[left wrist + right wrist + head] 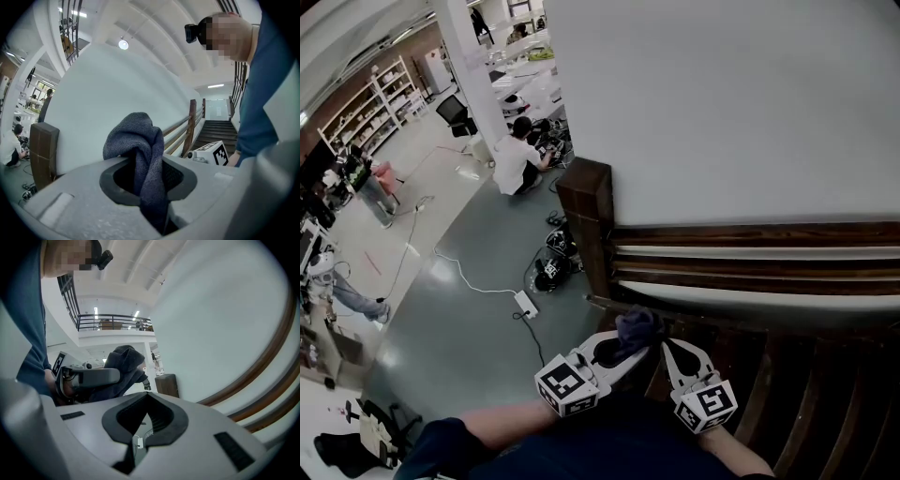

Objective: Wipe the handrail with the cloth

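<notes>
The dark blue-grey cloth [637, 328] is bunched between the jaws of my left gripper [623, 349], which is shut on it. It sits just below the brown wooden handrail [750, 234], near the square end post [586, 211]. In the left gripper view the cloth [138, 145] sticks up out of the left gripper [145, 173], with the handrail [180, 126] running away behind it. My right gripper [670, 349] is close beside it on the right, shut and holding nothing. In the right gripper view, the right gripper [146, 401] points past the cloth [124, 364] toward the rails [262, 366].
A white wall [722, 103] rises behind the rails. Below on the grey floor a person [517, 159] crouches, with cables and a power strip [525, 303] nearby. Shelves [370, 108] and a black chair [455, 112] stand farther off. Stairs [218, 131] descend along the rail.
</notes>
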### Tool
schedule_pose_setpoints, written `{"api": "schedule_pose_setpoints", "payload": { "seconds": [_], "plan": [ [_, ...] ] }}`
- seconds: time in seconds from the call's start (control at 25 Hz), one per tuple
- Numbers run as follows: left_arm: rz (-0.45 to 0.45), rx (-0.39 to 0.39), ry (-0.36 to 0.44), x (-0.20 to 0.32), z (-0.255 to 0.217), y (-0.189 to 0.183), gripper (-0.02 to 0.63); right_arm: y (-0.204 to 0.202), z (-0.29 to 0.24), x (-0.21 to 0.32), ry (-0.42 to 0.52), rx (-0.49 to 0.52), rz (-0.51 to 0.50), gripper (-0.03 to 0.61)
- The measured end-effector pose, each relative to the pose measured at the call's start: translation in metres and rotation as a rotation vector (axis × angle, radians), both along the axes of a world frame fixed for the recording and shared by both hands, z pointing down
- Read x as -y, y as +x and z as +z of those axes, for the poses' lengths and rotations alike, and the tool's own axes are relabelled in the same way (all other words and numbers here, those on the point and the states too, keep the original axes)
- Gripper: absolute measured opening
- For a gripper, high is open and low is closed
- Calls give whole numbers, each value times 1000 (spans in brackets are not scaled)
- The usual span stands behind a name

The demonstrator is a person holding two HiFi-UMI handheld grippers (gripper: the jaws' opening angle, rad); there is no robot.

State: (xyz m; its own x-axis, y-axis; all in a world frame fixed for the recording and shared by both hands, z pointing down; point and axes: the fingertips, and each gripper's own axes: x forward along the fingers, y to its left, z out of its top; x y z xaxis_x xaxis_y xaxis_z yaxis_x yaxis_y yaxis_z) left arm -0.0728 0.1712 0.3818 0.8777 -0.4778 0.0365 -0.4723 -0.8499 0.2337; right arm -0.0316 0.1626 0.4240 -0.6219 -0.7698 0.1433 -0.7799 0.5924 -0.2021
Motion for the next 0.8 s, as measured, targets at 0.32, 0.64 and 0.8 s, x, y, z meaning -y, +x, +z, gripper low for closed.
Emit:
{"api": "schedule_pose_setpoints", "payload": {
  "seconds": [0.32, 0.64, 0.8],
  "plan": [
    [25, -22, -7, 20, 3, 12, 83, 9, 6, 20, -16, -17, 15, 8],
    [57, -54, -29, 27, 1, -2, 83, 4, 0, 22, -16, -51, 84, 8],
    [73, -59, -27, 26, -1, -19, 83, -4, -3, 16, -12, -48, 131, 9]
  ]
}}
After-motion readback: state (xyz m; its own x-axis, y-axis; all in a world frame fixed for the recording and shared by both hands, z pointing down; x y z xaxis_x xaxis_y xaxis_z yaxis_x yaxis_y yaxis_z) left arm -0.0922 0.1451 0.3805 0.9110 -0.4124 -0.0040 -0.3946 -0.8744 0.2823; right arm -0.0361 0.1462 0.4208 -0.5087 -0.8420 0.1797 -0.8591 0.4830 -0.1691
